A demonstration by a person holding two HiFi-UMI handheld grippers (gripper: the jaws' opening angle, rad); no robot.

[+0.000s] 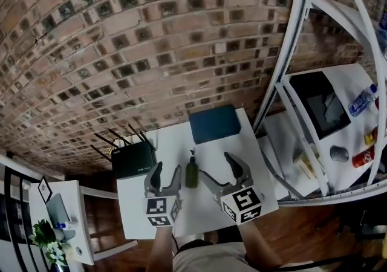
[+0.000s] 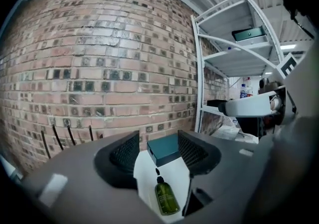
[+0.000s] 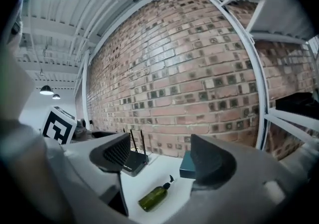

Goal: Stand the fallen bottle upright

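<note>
A dark green pump bottle (image 1: 191, 174) lies on its side on the white table (image 1: 136, 216), its pump pointing toward the brick wall. It lies between my two grippers. My left gripper (image 1: 166, 174) hovers just left of it, jaws open and empty. My right gripper (image 1: 213, 164) hovers just right of it, also open and empty. In the left gripper view the bottle (image 2: 166, 198) lies low, below the gap of the left gripper (image 2: 158, 151). In the right gripper view the bottle (image 3: 153, 197) lies below the open right gripper (image 3: 159, 156).
A black router (image 1: 133, 159) with antennas sits at the table's back left. A teal box (image 1: 214, 124) lies at the back against the brick wall. A white shelf rack (image 1: 290, 53) holding bottles and cans stands to the right. A small side table with a plant (image 1: 48, 237) stands at left.
</note>
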